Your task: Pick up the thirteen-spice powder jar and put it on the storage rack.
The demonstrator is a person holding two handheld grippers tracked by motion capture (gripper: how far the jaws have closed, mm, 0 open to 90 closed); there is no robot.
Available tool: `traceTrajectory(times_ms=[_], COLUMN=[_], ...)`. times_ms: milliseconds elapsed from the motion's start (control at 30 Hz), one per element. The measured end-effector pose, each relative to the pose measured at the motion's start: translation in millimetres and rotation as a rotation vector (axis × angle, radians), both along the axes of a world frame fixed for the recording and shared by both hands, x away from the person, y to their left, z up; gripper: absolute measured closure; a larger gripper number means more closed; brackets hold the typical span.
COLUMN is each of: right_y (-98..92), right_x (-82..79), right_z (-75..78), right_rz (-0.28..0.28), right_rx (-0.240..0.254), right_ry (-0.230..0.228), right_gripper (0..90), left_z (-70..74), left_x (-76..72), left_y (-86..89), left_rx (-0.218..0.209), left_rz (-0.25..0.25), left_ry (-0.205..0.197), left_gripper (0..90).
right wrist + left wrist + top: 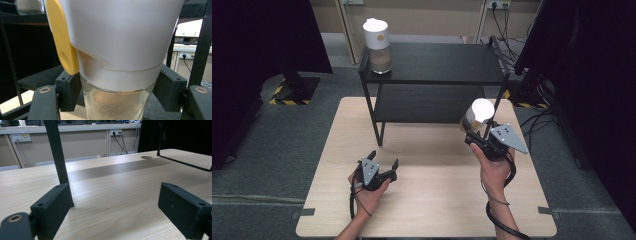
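Note:
My right gripper (475, 134) is shut on a glass jar (475, 116) with a white lid and brown powder inside, held above the table near the shelf's right front leg. In the right gripper view the jar (117, 62) stands between the two black pads (68, 91), which press on its glass just under the white lid with a yellow tab. A second, matching jar (377, 46) stands on the top left of the black shelf (437, 62). My left gripper (383, 161) rests low over the table at the front left, jaws open and empty; its pads (52, 207) stand wide apart.
The black two-tier metal shelf stands on the far half of the light wooden table (427, 210). Its left front leg (57, 152) rises just ahead of the left gripper. Dark curtains flank the table, and cables lie on the floor at the right.

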State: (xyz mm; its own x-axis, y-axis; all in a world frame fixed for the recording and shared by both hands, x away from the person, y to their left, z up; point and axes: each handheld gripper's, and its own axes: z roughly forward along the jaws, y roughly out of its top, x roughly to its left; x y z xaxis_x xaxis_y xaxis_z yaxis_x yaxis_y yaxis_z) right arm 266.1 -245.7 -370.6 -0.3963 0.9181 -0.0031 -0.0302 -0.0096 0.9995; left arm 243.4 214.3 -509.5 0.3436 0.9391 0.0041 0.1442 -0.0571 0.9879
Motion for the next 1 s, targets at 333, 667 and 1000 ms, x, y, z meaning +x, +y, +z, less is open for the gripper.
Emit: traceTrajectory(times_ms=[333, 667, 1000], right_y=[0.8, 2.3, 3.9], right_x=[4.0, 7.5, 9.9], right_z=[12.9, 23.2, 35.7], right_rz=[-0.001, 0.0, -0.001], right_rx=[0.006, 0.013, 0.018], right_ry=[-0.012, -0.019, -0.037], right_gripper=[30.9, 30.9, 30.9], left_z=[0.2, 0.4, 0.8], left_x=[-0.1, 0.0, 0.2], left_y=[-0.2, -0.3, -0.2], left_rx=[0.003, 0.002, 0.002], left_rz=[0.0, 0.001, 0.001], left_ry=[0.0, 0.001, 0.004], left_gripper=[11.2, 11.3, 11.3])
